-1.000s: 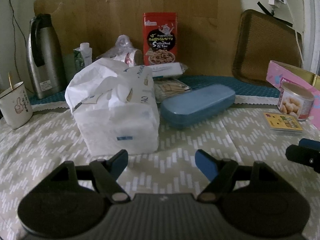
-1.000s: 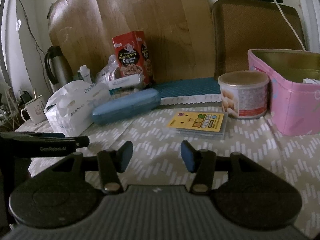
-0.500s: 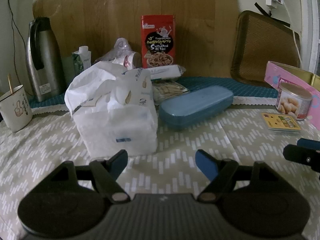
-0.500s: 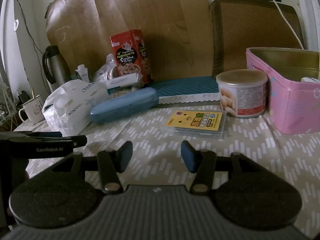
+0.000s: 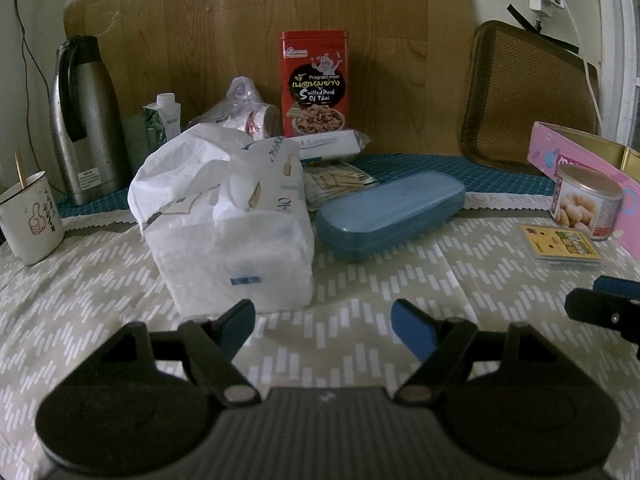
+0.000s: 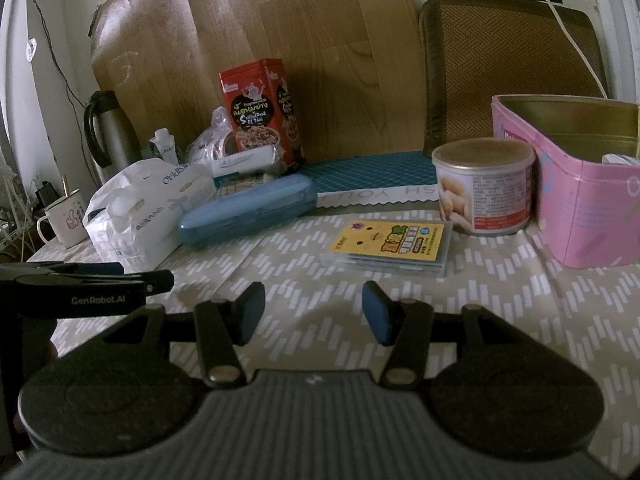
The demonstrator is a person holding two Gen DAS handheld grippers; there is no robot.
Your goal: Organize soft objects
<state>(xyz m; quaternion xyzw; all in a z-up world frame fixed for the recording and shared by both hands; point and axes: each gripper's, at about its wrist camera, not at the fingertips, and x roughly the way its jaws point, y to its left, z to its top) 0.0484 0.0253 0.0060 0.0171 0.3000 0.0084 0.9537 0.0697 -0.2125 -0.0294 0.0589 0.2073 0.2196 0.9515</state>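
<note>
A white soft tissue pack [image 5: 228, 220] in crinkled plastic stands on the patterned tablecloth [image 5: 360, 280], just beyond my left gripper [image 5: 323, 326], which is open and empty. The pack also shows in the right wrist view [image 6: 140, 216] at the left. My right gripper [image 6: 314, 312] is open and empty above the cloth, short of a yellow card pack [image 6: 390, 240]. A blue case [image 5: 390, 212] lies right of the tissue pack.
A red snack tin [image 5: 314, 80], steel thermos [image 5: 84, 120], mug [image 5: 30, 220], small carton [image 5: 162, 120] and bagged items stand at the back. A nut can [image 6: 484, 186] and open pink tin [image 6: 580, 184] stand at the right. The other gripper [image 6: 80, 284] shows at the left.
Both grippers have drawn back slightly and risen a little; the objects look a bit farther away. Nothing on the table has moved.
</note>
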